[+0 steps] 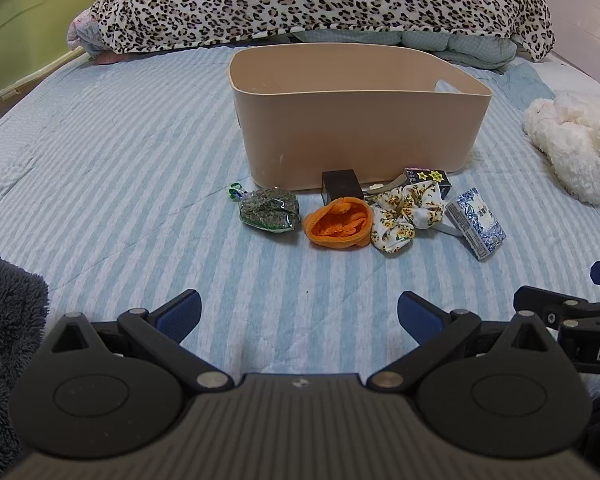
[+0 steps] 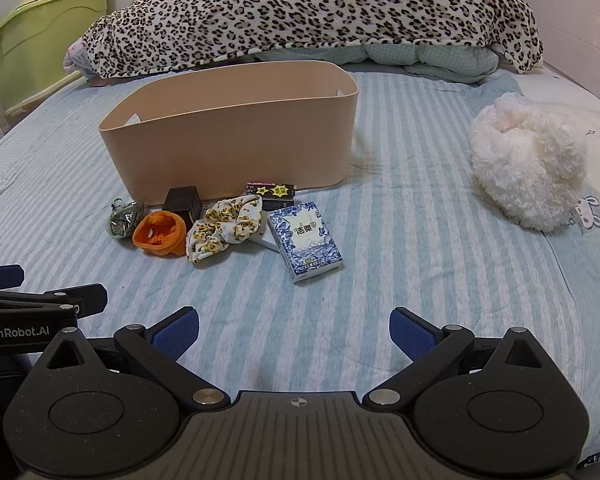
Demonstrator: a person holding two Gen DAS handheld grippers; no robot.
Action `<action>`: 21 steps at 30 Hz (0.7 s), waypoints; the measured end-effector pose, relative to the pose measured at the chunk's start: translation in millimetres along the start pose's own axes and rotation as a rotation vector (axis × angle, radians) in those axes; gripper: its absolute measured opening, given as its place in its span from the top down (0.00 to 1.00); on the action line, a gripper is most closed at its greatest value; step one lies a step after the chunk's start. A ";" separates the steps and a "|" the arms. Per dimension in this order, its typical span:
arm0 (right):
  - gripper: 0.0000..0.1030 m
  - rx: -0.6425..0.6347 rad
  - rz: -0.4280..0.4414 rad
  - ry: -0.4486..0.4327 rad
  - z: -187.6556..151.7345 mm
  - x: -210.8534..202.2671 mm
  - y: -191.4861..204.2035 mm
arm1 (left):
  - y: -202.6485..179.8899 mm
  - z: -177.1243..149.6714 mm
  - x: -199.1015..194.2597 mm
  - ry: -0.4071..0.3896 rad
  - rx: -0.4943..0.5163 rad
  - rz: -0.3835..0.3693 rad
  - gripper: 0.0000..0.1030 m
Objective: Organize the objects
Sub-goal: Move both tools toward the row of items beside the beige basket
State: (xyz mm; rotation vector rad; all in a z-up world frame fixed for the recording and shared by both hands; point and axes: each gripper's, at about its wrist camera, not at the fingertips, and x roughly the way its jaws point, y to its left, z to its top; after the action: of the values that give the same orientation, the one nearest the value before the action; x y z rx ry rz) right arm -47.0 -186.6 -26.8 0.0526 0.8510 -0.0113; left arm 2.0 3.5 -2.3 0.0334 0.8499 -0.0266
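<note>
A striped bed carries a tan bin with its open top facing up, judged to be where the small things are meant to go. Against its near wall are clustered a tissue pack, a floral scrunchie, an orange cloth, a green bag and two dark boxes, none yet inside. The left gripper and right gripper are held short of the cluster, jaws wide apart and empty, seemingly ready for a first pick.

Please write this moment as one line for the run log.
left gripper: open, holding nothing | right gripper: open, holding nothing | beige bin: on bed, nothing seen inside | small items incl. orange cloth: in front of bin
</note>
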 end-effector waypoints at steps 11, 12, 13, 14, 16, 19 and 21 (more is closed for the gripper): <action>0.00 0.001 0.002 0.001 1.1 -0.3 0.2 | -1.0 -1.0 1.9 0.001 0.006 -0.001 0.00; 0.00 0.000 0.002 0.001 1.2 -0.5 0.0 | -1.0 -1.0 1.9 0.002 0.007 -0.001 0.00; 0.00 0.001 0.002 0.001 1.3 -0.4 0.2 | -0.9 -1.0 1.9 0.001 0.007 -0.002 0.00; 0.00 0.000 0.002 0.001 1.4 -0.5 0.1 | -1.0 -1.1 2.3 0.002 0.007 -0.001 0.00; 0.00 0.000 0.003 0.002 1.5 -0.6 0.2 | -0.7 -1.1 2.2 0.003 0.007 0.000 0.00; 0.00 0.000 0.003 0.001 1.8 -0.7 0.1 | -0.7 -1.2 2.3 0.002 0.007 0.000 0.00; 0.00 0.001 0.003 0.002 1.9 -0.9 0.1 | -0.7 -0.9 2.7 0.004 0.008 -0.001 0.00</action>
State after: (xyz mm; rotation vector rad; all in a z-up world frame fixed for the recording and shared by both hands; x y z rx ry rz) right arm -46.2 -186.7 -24.8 0.0545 0.8525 -0.0088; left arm 3.1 2.8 -4.9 0.0404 0.8537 -0.0309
